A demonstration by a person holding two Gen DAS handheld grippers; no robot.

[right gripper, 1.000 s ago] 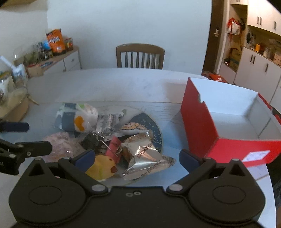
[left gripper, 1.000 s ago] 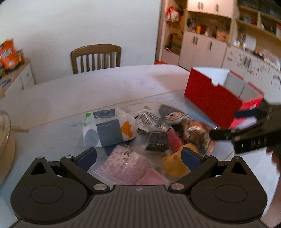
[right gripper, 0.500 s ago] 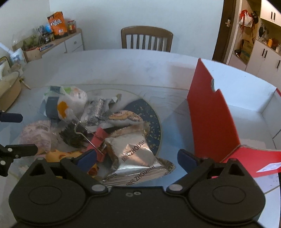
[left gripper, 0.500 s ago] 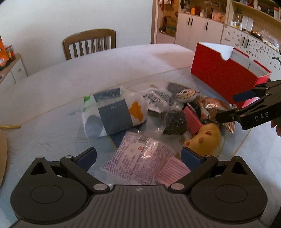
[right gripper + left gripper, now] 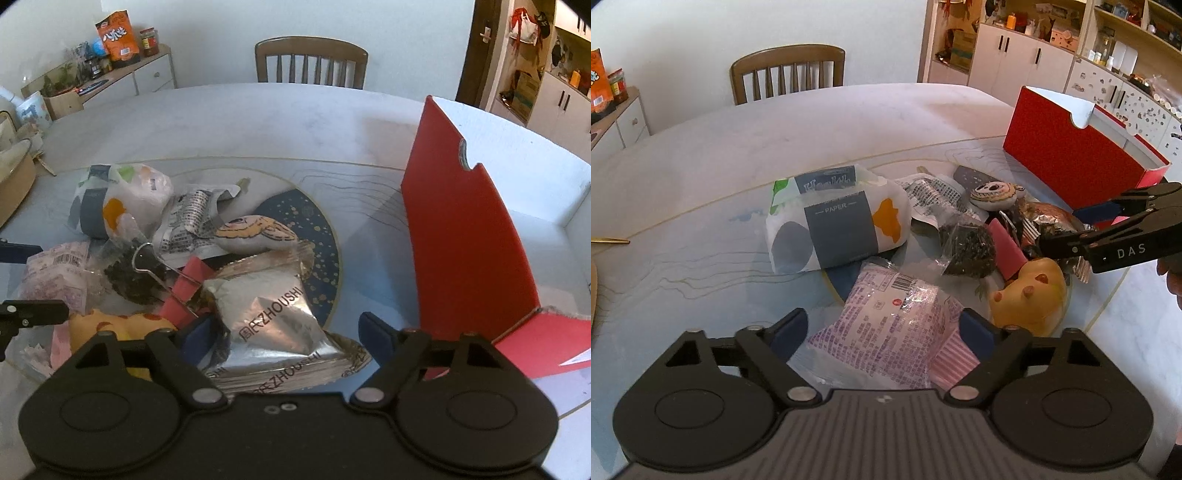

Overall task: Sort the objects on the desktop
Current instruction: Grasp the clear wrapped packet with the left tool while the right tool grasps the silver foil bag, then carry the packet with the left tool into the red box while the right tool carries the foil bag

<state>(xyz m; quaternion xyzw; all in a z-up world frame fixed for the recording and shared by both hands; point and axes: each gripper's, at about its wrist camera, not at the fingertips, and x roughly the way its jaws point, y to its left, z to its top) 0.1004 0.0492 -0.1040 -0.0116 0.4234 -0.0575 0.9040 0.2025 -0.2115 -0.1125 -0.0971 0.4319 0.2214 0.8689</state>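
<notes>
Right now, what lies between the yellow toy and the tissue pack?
In the left wrist view, a pink snack packet and a clear bag of dark bits lie between the yellow toy and the tissue pack.

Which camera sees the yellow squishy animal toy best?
The left wrist view. There the yellow animal-shaped toy shows nearly whole, with its small orange bumps, lying by the pink binder clip. In the right wrist view only a yellow sliver peeks out beside that gripper's own black body.
</notes>
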